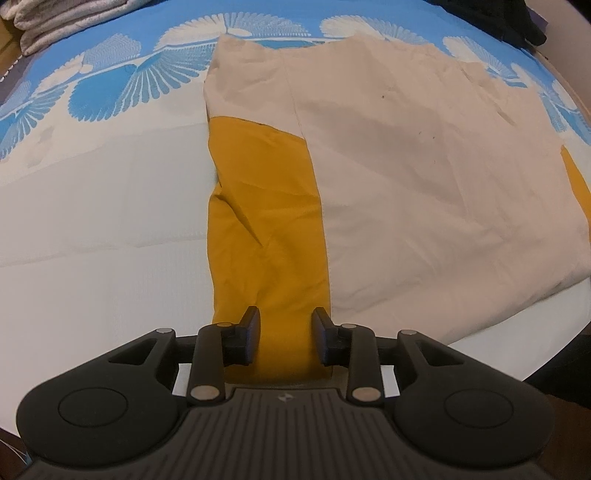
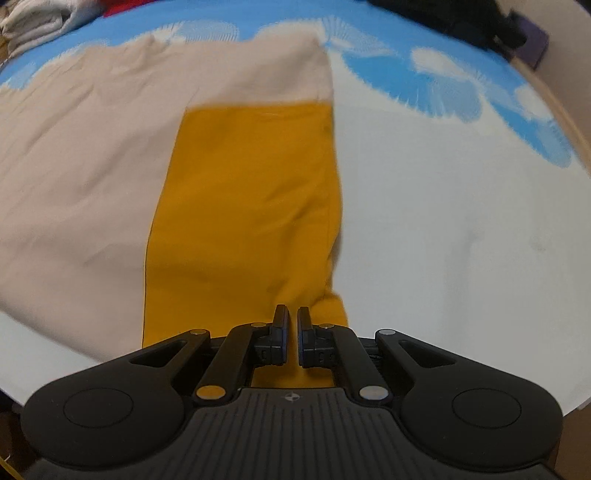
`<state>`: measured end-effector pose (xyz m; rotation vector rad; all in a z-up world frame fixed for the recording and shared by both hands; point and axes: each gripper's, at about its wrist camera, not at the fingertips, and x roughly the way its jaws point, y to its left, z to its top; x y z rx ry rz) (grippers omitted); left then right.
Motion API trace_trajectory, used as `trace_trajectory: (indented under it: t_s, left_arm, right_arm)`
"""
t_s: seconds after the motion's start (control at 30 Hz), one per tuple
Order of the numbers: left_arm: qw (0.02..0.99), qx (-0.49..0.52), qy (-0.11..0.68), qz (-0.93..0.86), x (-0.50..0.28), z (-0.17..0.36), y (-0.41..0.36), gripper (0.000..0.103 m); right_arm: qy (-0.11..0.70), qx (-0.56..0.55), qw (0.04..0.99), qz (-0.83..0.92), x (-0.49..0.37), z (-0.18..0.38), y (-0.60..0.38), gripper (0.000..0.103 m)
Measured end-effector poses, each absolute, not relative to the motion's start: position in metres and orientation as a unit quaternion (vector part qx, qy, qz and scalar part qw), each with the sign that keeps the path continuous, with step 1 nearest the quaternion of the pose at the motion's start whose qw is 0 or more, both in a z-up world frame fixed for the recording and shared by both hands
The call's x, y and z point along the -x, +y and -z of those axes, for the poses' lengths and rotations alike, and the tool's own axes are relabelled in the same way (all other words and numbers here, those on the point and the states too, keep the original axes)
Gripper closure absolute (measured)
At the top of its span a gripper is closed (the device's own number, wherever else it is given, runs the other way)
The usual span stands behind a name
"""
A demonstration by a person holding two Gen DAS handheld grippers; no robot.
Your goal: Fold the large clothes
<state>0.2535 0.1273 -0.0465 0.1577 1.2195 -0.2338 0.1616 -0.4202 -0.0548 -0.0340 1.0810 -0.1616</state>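
A large beige garment (image 1: pixel 424 192) with mustard sleeves lies flat on the bed. In the left wrist view one mustard sleeve (image 1: pixel 266 221) runs down its left side. My left gripper (image 1: pixel 285 325) hangs open over that sleeve's near end, with the fabric lying between the fingers and the pads apart from it. In the right wrist view the other mustard sleeve (image 2: pixel 251 206) lies along the garment's right edge. My right gripper (image 2: pixel 291 317) is shut on this sleeve's near end, with only a thin slit between its fingers. This view is slightly blurred.
The bed sheet (image 1: pixel 92 229) is white near me and blue with white fan patterns at the far side. Folded pale cloth (image 1: pixel 48 22) is piled at the far left corner. Dark items (image 2: pixel 461 22) sit at the far right. The bed's edge (image 1: pixel 517 347) lies close on the right.
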Motion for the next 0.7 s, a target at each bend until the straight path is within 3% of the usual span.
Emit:
trace_trajectory:
  t_s: [0.3, 0.37, 0.4, 0.47, 0.7]
  left_arm:
    - [0.829, -0.076, 0.545, 0.106, -0.237, 0.026, 0.135, 0.064]
    - [0.835, -0.077, 0.535, 0.105, -0.232, 0.022, 0.137, 0.064]
    - [0.838, -0.076, 0.53, 0.104, -0.229, 0.019, 0.138, 0.064]
    - [0.843, -0.077, 0.523, 0.102, -0.224, 0.015, 0.138, 0.064]
    - [0.862, -0.091, 0.491, 0.089, -0.209, 0.002, 0.133, 0.064]
  right_arm:
    - [0.263, 0.022, 0.957, 0.116, -0.109, -0.06, -0.395, 0.098]
    - [0.218, 0.007, 0.97, 0.109, -0.092, -0.078, -0.388, 0.095]
    - [0.201, -0.001, 0.974, 0.106, -0.085, -0.083, -0.385, 0.088]
    - [0.192, -0.025, 0.976, 0.1, -0.073, -0.085, -0.382, 0.079]
    - [0.214, -0.064, 0.97, 0.094, -0.066, -0.071, -0.365, 0.078]
